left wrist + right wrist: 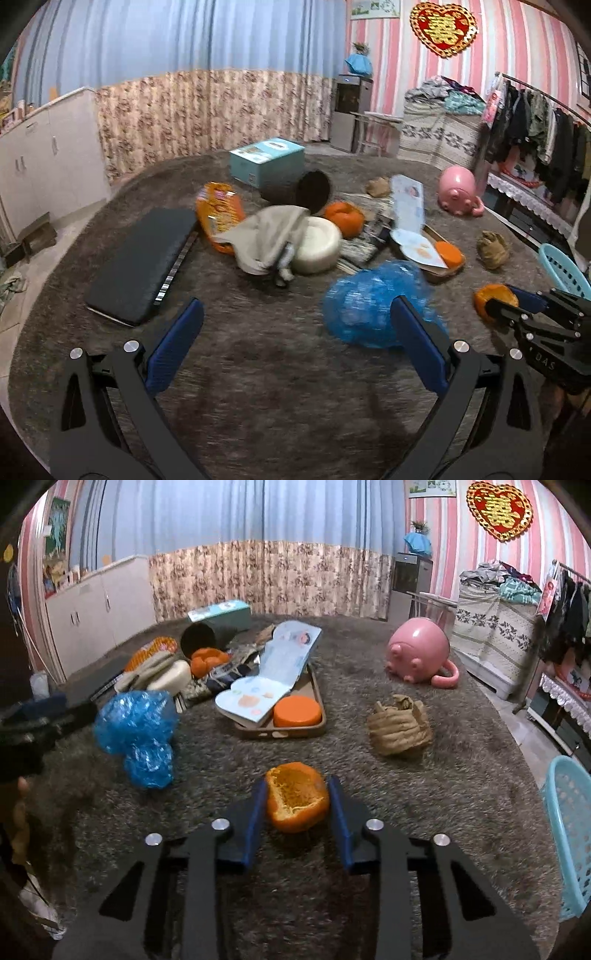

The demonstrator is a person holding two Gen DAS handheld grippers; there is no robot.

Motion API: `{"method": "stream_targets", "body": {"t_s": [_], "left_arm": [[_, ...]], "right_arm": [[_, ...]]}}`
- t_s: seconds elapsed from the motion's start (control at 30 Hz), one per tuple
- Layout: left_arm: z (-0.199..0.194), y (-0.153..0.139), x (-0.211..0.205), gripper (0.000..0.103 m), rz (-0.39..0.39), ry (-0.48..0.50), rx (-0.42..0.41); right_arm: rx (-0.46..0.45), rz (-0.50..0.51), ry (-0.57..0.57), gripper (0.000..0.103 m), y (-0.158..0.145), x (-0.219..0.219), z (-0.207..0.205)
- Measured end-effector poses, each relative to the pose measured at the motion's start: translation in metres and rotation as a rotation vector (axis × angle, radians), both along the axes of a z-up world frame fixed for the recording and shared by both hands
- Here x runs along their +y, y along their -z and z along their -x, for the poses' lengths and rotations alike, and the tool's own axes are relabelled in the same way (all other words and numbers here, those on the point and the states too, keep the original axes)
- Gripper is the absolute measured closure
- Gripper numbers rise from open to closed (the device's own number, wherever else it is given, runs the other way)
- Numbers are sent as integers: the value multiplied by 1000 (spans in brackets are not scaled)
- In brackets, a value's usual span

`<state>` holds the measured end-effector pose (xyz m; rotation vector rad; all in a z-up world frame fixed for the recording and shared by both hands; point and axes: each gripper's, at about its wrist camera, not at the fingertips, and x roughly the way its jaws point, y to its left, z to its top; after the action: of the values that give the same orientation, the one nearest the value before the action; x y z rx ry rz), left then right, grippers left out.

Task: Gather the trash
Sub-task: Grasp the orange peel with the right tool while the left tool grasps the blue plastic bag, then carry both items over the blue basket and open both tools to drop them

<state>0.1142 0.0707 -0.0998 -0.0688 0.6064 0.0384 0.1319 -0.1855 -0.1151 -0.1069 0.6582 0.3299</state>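
My right gripper (297, 797) is shut on an orange peel (295, 797), holding it over the grey carpet; it also shows in the left wrist view (493, 299). My left gripper (295, 332) is open and empty above the carpet, its right finger (417, 339) in front of a crumpled blue plastic bag (365, 302), which also lies left in the right wrist view (138, 731). A crumpled brown paper bag (399, 725) lies right of centre. A light-blue basket (569, 830) stands at the right edge.
A heap at mid-carpet holds a brown tray (317, 716) with an orange lid (297, 710), a booklet (273, 664), a dark bin on its side (197, 638) and an orange snack bag (218, 210). A pink pig pot (419, 653), a black board (144, 258).
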Motion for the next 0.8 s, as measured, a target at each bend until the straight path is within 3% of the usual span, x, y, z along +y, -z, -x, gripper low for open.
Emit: {"method": "stream_targets", "body": {"t_s": [0.27, 0.3, 0.37, 0.43, 0.47, 0.57, 0.8], "left_arm": [[-17, 7, -39, 7, -25, 72, 43], [-20, 9, -42, 11, -28, 76, 48], [-26, 14, -49, 40, -35, 106, 76], [-31, 18, -53, 58, -34, 145, 108], [-31, 20, -56, 62, -44, 154, 116], [-27, 15, -63, 69, -63, 176, 94], [-25, -25, -95, 71, -96, 240, -20]], "right_arm": [[-53, 6, 62, 71, -16, -26, 8], [-54, 5, 72, 71, -17, -32, 9], [-61, -2, 96, 71, -20, -43, 11], [-72, -16, 122, 71, -25, -56, 14], [-79, -21, 133, 71, -27, -60, 15], [-101, -41, 179, 71, -36, -80, 18], [-161, -92, 334, 71, -62, -143, 33]]}}
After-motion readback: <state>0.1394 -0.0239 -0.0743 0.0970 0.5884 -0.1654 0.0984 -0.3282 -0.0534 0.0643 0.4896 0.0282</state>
